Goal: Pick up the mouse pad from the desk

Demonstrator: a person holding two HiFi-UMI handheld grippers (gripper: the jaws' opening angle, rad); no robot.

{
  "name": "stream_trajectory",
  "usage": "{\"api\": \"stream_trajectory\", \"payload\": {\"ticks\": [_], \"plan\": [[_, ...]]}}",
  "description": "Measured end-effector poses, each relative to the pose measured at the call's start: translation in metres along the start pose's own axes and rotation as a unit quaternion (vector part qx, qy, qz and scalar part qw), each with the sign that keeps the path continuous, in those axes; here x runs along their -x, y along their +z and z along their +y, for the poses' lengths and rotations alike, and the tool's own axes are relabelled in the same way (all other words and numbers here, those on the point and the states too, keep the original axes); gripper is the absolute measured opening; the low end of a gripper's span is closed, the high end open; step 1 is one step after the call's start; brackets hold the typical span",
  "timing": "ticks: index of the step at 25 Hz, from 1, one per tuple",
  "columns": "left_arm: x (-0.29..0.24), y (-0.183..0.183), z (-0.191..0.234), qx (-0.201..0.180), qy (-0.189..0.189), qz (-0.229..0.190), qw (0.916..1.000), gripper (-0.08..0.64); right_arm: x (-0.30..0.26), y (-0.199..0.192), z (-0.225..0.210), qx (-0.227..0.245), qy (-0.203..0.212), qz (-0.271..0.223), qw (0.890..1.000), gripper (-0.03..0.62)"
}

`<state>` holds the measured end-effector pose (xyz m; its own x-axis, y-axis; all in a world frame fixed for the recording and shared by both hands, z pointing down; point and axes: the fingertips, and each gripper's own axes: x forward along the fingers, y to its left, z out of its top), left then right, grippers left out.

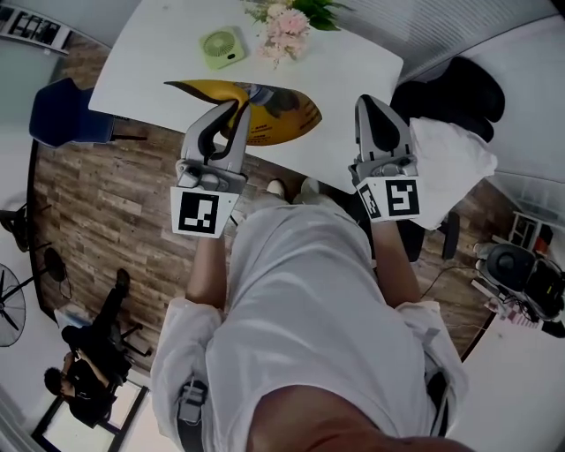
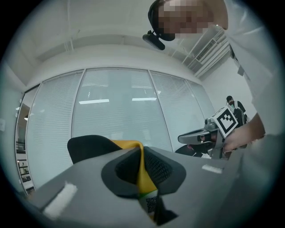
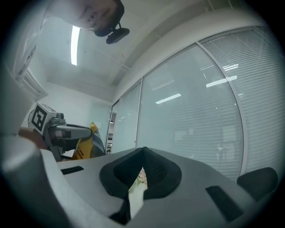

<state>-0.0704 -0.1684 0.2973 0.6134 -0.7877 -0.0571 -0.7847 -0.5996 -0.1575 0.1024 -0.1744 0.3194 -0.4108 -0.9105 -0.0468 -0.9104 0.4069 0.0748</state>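
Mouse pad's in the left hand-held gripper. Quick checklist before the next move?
1. Left hand-held gripper shut on the yellow mouse pad: ok, pad pinched between the jaws.
2. Grip placement: not ok, only an edge is held and the pad curls.
3. Right hand-held gripper free: ok, jaws together, nothing held.
4. Pad's far end clear of the white desk: cannot tell from above.
5. Green fan and flowers apart from the pad: ok, farther back on the desk.

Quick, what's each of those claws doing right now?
Left gripper: closed on the mouse pad.
Right gripper: closed, holding nothing.
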Motion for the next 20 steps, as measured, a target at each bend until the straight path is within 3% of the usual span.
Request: {"api": "stream_trajectory", "payload": {"ticks": [6,13,20], "plan": [[0.017,0.026,-0.003,-0.025,-0.006,-0.023,0.9994,0.021,0.004,0.019,0.019,0.026,0.011,-0.015,0.999,-0.003],[0.035,0.037,0.000,0.001,-0.015,-0.046,0.9988,0.021,0.013,0.032,0.042,0.032,0.014,-0.018,0.999,-0.003],[0.042,0.039,-0.005,-0.009,-0.019,-0.048,0.9986,0.023,0.018,0.030,0.050,0.033,0.015,-0.018,0.999,-0.003]]}}
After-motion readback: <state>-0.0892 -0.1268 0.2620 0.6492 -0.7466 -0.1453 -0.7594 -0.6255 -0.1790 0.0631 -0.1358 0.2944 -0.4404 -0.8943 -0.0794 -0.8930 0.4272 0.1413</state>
